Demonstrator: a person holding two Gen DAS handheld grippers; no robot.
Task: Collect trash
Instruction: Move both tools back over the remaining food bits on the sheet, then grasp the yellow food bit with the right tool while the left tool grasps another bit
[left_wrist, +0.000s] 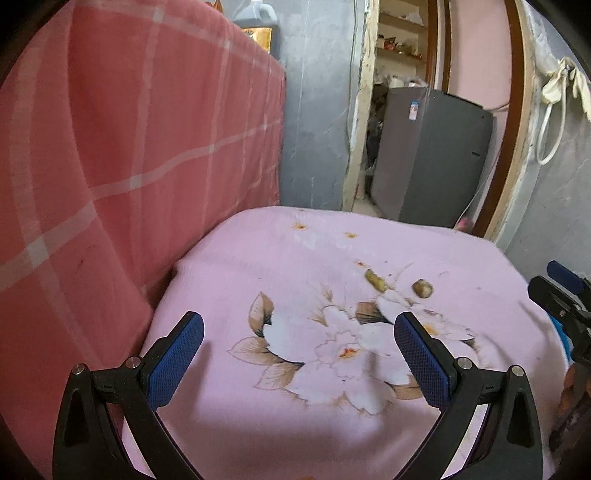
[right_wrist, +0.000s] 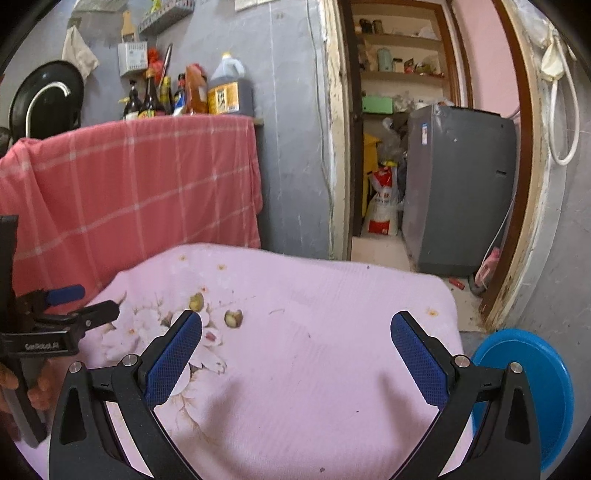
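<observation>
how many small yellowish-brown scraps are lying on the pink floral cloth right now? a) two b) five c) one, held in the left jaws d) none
a: two small yellowish-brown scraps lie side by side on the pink floral cloth, ahead of the open left gripper; the open right gripper holds nothing either.
</observation>
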